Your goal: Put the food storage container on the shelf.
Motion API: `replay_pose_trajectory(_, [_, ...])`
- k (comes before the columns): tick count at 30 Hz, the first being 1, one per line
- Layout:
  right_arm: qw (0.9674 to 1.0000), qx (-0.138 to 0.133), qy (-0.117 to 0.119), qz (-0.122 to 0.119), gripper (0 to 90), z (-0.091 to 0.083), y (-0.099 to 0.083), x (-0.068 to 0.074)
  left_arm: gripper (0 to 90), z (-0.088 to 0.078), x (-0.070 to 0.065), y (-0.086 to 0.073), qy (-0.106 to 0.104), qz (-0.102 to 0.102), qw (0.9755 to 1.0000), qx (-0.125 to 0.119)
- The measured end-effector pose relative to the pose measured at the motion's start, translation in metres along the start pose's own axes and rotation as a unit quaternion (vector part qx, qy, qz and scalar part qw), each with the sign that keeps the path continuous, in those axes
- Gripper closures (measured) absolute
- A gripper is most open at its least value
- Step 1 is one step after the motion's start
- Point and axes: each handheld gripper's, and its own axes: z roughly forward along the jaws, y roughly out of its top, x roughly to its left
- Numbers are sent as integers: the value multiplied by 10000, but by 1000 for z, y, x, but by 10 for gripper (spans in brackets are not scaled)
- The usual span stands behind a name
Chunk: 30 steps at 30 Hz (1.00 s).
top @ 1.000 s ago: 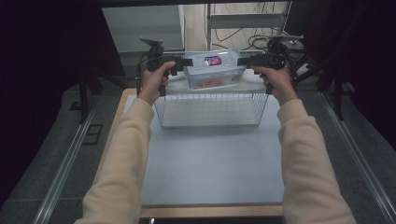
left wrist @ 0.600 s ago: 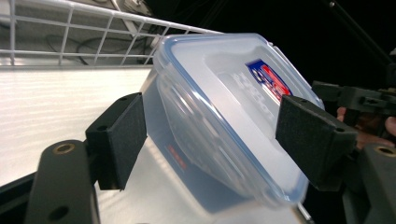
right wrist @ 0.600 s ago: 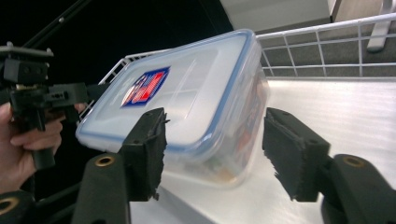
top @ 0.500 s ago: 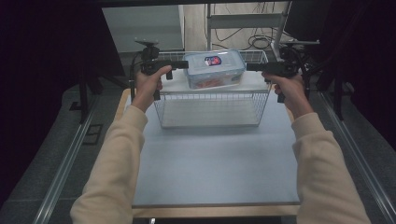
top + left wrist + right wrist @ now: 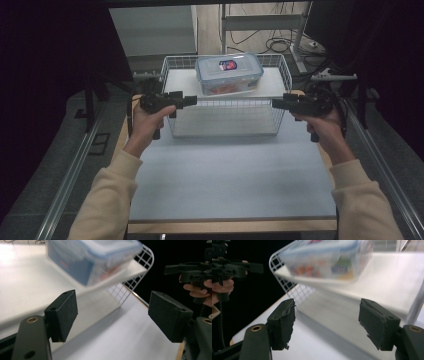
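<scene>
1. Resting at the upper centre of the high view, the white wire-mesh basket [image 5: 226, 117] stands on the pale grey counter [image 5: 225, 175].
2. The clear rectangular plastic food box with a blue-edged clip lid [image 5: 229, 73] sits on a white shelf board [image 5: 180, 81] in the rear half of the basket, near the top centre of the frame.
3. The left gripper [image 5: 186, 101] is at centre left of the high view, just outside the basket's left front corner. Its jaws have just been opening; the fingers [image 5: 65, 312] stand spread with nothing between them.
4. The right gripper [image 5: 278, 104] is at centre right, just outside the basket's right front corner. Its jaws have just been opening too; the fingers [image 5: 285, 323] stand spread and grip nothing.
5. In the left gripper view the box appears blurred at the upper centre, with the other gripper at the right edge.
6. In the right gripper view the box appears blurred at the top, above the open jaws, the basket mesh at upper left.
7. Cream sleeves [image 5: 107, 200] enter from the bottom corners.
</scene>
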Motion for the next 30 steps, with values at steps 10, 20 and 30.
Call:
replay_pose_trajectory(10, [9998, 165, 31, -127, 272, -18, -74, 1, 236, -16, -18, -72, 73, 426, 9989, 186])
replay_pose_trajectory(20, [9984, 547, 1, -138, 264, -17, -138, 0, 235, -6, -19, -128, 166, 305, 9971, 671])
replay_pose_trajectory(30, [9983, 352, -186, -433, 223, -16, -142, 1, 228, -2, -15, -135, 147, 246, 9977, 621])
